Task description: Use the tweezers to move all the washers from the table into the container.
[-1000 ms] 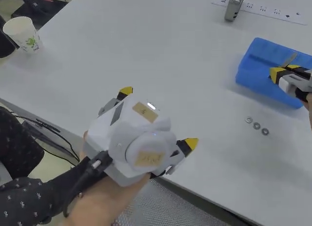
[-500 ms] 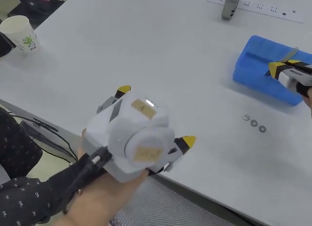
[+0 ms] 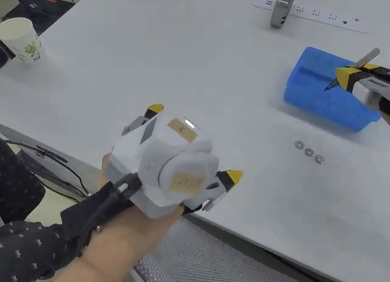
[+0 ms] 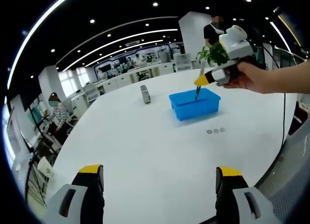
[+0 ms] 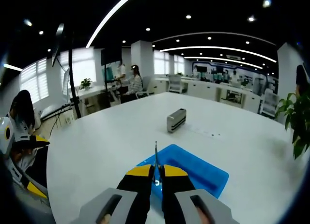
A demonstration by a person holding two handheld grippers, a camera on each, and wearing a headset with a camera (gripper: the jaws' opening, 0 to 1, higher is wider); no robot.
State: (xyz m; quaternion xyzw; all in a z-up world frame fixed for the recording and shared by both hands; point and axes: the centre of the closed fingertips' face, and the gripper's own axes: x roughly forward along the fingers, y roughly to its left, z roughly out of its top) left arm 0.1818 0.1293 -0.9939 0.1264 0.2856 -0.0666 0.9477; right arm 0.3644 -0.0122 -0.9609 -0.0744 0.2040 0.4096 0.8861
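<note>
While the right gripper [image 5: 156, 171] pinches the tweezers [image 5: 156, 156] above the blue container [image 3: 317, 93], three washers [image 3: 309, 152] lie on the white table [image 3: 183, 63].
Its jaws are pressed together on the tweezers, whose thin tip points down over the container at the right edge of the head view; whether the tip carries a washer is too small to tell. The washers sit in a short row just below the container in that view, near it but apart from it. The left gripper [image 3: 195, 142] sits in the lower left of the head view, over the near table edge, its jaws spread wide with nothing between them. A paper cup [image 3: 21, 41] stands at the upper left, and a power strip [image 3: 323, 16] lies along the top right with a grey metal block [image 3: 280, 7] at its left end.
</note>
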